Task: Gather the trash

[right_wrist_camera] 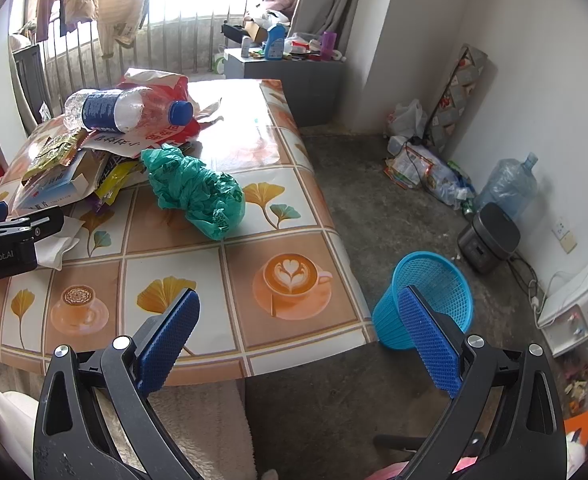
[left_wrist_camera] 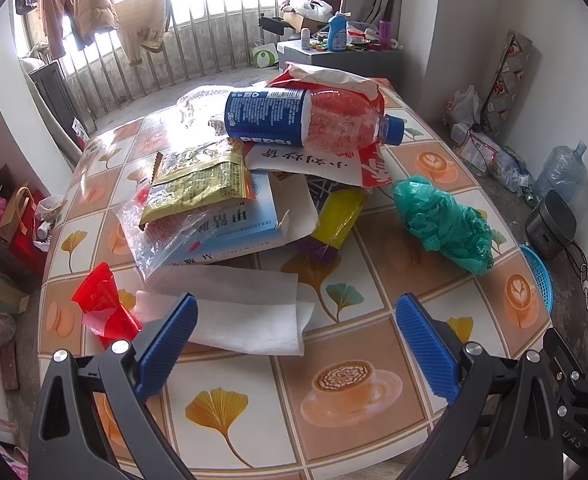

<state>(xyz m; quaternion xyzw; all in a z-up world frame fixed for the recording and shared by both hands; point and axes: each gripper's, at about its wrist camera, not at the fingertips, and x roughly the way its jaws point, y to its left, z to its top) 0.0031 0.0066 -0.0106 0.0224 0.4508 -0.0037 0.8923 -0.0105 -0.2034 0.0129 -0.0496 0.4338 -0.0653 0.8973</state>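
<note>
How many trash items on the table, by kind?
Plastic bottle: 1, Pepsi bottle
Plastic bags: 2, green bag, clear bag
Wrappers: 3, red wrapper, olive-yellow packet, yellow wrapper
Paper and card: 3, tissue, blue medicine box, red-and-white paper bag
Total: 9 visible

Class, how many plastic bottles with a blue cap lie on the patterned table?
1. The Pepsi bottle lies on its side atop the trash pile at the table's far end. Others could be hidden beneath the pile.

We see a water jug [right_wrist_camera: 510, 186] beside a rice cooker [right_wrist_camera: 490, 236] on the floor; clothes [left_wrist_camera: 79, 4] hang at the window.
</note>
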